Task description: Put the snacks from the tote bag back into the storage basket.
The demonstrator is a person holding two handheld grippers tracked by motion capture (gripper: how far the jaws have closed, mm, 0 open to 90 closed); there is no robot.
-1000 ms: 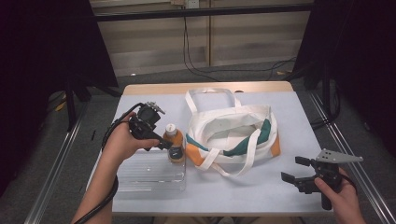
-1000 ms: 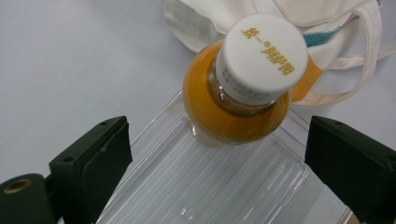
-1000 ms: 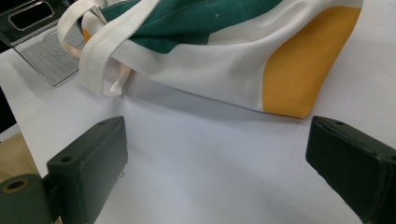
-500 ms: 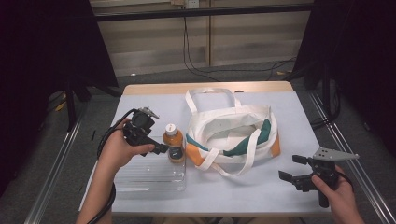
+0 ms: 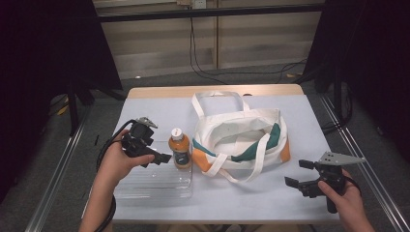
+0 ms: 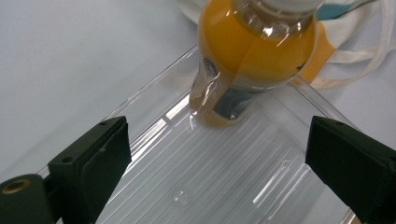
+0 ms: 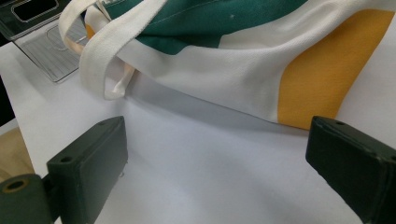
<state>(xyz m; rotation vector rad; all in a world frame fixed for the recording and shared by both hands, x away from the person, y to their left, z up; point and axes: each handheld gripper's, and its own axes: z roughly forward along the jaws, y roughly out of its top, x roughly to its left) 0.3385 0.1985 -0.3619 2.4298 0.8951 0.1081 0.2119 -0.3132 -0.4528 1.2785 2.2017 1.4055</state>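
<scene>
On the white-covered table (image 5: 159, 104), seen from the high view, one bottle (image 5: 180, 148) of orange drink, one clear plastic tray (image 5: 154, 180) and one tote bag (image 5: 241, 137) in white, green and orange are counted, together with two hand-held grippers. The bottle is shown upright at the far right corner of the tray, just beside the bag's left end. The left gripper (image 5: 162, 157) is held in the left hand (image 5: 118, 162) above the tray's left part, its jaws spread wide and pointed toward the bottle without touching it; nothing is held between them. In the left gripper view, the bottle (image 6: 254, 51) is seen ahead of and between the parted jaws, standing inside the ribbed tray (image 6: 224, 182), with its cap cut off by the upper edge. The right gripper (image 5: 299, 173) is held low in the right hand (image 5: 345, 203) near the table's front right corner, well apart from the bag, its jaws likewise released and empty. In the right gripper view, the bag (image 7: 261, 65) is shown beyond the open jaws, cut off at the top and right, and the tray (image 7: 51, 46) is partly visible at the upper left. The bag's interior cannot be made out.
</scene>
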